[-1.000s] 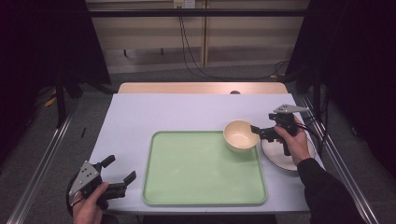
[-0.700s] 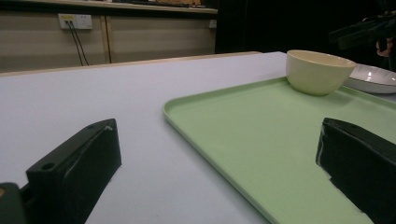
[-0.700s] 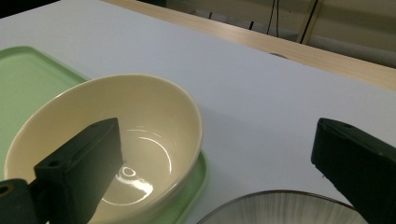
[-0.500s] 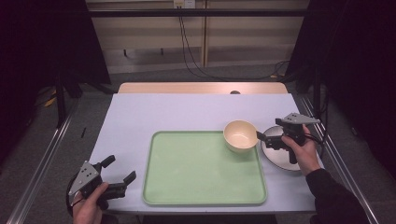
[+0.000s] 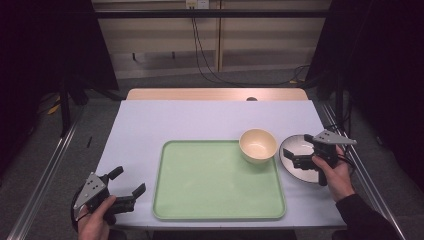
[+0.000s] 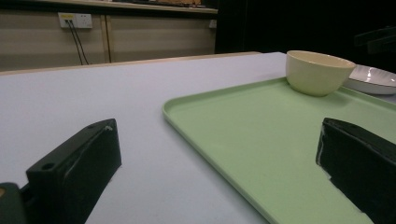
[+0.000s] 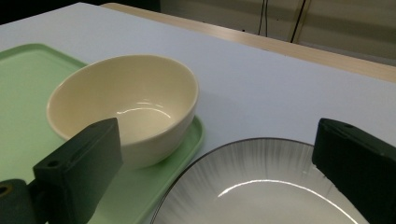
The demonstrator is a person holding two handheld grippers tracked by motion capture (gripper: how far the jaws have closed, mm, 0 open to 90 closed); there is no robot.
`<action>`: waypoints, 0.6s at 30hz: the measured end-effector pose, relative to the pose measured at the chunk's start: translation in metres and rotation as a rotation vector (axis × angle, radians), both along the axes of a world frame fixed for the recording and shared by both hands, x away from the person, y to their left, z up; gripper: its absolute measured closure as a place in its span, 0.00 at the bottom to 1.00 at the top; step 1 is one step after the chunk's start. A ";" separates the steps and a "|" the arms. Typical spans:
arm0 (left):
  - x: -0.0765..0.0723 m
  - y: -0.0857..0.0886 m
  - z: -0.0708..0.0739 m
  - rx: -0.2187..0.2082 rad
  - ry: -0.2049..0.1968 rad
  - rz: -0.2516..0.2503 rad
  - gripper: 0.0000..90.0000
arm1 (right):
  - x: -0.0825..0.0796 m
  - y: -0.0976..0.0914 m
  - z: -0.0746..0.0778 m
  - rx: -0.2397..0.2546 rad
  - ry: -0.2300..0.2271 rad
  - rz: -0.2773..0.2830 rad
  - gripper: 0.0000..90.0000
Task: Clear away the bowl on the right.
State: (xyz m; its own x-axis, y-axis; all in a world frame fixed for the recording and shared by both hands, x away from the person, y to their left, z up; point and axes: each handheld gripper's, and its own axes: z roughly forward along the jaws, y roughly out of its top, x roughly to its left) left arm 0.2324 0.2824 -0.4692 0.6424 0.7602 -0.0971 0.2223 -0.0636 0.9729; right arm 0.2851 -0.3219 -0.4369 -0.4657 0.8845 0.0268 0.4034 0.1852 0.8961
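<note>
Jaws wide on both. We hold the right gripper (image 5: 303, 151) over the plate (image 7: 261, 186), beside the cream bowl (image 5: 258, 145) on the green tray (image 5: 215, 185); left gripper (image 5: 127, 186) idle. Likely next: grasp plate rim, calling for a low approach.

Cream bowl (image 5: 258, 145) on green tray (image 5: 210, 187) corner; right gripper (image 5: 299, 156) over plate (image 5: 292, 150).
</note>
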 end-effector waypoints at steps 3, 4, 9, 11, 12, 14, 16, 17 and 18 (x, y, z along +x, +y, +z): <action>0.000 0.000 0.000 -0.002 0.000 0.002 0.00 | -0.008 -0.001 -0.002 0.006 -0.004 0.002 0.02; -0.001 0.000 0.000 -0.005 0.002 0.000 0.00 | -0.010 -0.002 -0.002 0.013 0.001 0.003 0.02; -0.001 0.000 0.000 -0.003 0.001 0.002 0.00 | -0.022 -0.006 -0.004 0.026 -0.017 -0.007 0.02; 0.000 0.000 0.000 -0.003 0.001 0.004 0.00 | -0.026 -0.007 -0.004 0.027 -0.021 -0.003 0.02; 0.000 0.000 0.000 -0.003 0.000 0.004 0.00 | -0.028 -0.008 -0.005 0.022 -0.028 -0.004 0.02; -0.001 -0.001 0.001 -0.009 0.000 0.005 0.00 | -0.032 -0.008 -0.006 0.027 -0.025 -0.003 0.01; -0.001 -0.001 0.001 -0.007 -0.001 0.004 0.00 | -0.036 -0.007 -0.006 0.026 -0.028 0.000 0.02; -0.001 0.000 0.001 -0.005 0.000 -0.001 0.00 | -0.038 -0.008 -0.006 0.026 -0.030 0.004 0.02; -0.001 0.000 0.001 -0.007 0.001 0.002 0.00 | -0.040 -0.008 -0.007 0.026 -0.034 0.003 0.02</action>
State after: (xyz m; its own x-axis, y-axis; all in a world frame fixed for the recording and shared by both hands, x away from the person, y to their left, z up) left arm 0.2316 0.2822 -0.4687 0.6407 0.7608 -0.1031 0.2236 -0.0565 0.9730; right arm 0.2455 -0.3296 -0.4435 -0.4696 0.8822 0.0339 0.3717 0.1627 0.9140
